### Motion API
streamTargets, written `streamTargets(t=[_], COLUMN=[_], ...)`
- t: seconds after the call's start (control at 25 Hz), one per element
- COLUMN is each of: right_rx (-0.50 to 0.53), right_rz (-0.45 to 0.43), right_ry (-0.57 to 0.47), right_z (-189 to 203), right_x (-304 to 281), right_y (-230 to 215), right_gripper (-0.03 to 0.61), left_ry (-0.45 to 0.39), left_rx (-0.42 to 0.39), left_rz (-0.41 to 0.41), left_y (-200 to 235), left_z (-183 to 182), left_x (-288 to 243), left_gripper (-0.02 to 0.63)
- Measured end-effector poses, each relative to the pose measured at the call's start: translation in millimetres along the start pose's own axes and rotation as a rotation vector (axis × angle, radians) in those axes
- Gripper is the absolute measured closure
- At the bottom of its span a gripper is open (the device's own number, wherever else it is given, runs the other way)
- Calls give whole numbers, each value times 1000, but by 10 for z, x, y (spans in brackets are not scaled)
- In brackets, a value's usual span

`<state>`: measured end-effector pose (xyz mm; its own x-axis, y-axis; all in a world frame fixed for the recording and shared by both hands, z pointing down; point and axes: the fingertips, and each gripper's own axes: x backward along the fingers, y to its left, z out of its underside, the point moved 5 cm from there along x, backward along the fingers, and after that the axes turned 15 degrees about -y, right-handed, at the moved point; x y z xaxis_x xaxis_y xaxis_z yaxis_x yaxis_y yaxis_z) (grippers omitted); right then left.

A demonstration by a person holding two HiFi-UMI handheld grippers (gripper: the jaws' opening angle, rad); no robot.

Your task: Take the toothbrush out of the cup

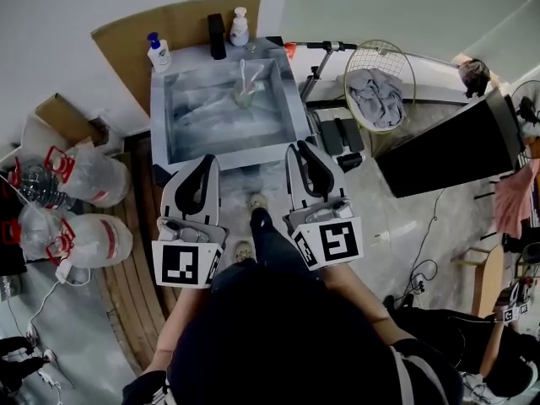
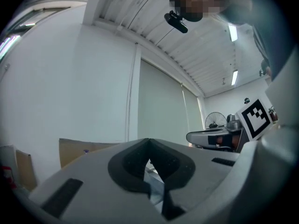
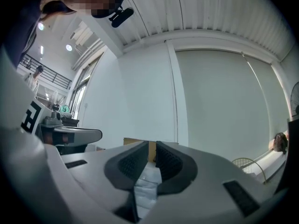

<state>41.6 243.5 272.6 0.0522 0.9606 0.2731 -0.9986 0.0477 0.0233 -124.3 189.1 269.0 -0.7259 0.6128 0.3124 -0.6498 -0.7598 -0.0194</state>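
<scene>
A clear cup (image 1: 243, 99) stands in the steel sink basin (image 1: 288, 106), with a white toothbrush (image 1: 252, 75) leaning out of it. Both grippers hover side by side at the sink's near edge, well short of the cup. My left gripper (image 1: 205, 160) points toward the sink; in the left gripper view its jaws (image 2: 148, 144) meet at the tip with nothing held. My right gripper (image 1: 301, 147) is level beside it. In the right gripper view, the right gripper (image 3: 152, 146) shows a narrow slit between its pads with nothing in it. Neither gripper view shows the cup.
A blue-capped bottle (image 1: 158, 53), a white pump bottle (image 1: 240, 27) and a dark block (image 1: 218, 35) line the sink's back rim. Large water jugs (image 1: 91, 176) lie on the floor at left. A racket with a grey cloth (image 1: 377, 92) and a black panel (image 1: 456, 147) are at right.
</scene>
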Motion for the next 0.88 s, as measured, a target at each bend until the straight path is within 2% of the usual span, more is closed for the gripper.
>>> streamTargets(t=[0.2, 0.4, 0.56, 0.88], right_rx=[35, 3, -8, -61], right_rz=[-30, -66, -119, -205], right_ry=[-13, -9, 31, 214], right_z=[274, 674, 1026, 1808], right_x=[-458, -929, -1241, -1542], right_y=[-254, -579, -784, -965], right_gripper=[540, 540, 540, 531], left_ry=[-15, -14, 13, 78], left_rx=[-17, -12, -31, -36], left_rz=[-8, -40, -63, -98], left_y=[182, 360, 474, 598], left_z=[167, 385, 585, 937], left_x=[-462, -964, -1289, -1639], left_gripper=[594, 594, 594, 594])
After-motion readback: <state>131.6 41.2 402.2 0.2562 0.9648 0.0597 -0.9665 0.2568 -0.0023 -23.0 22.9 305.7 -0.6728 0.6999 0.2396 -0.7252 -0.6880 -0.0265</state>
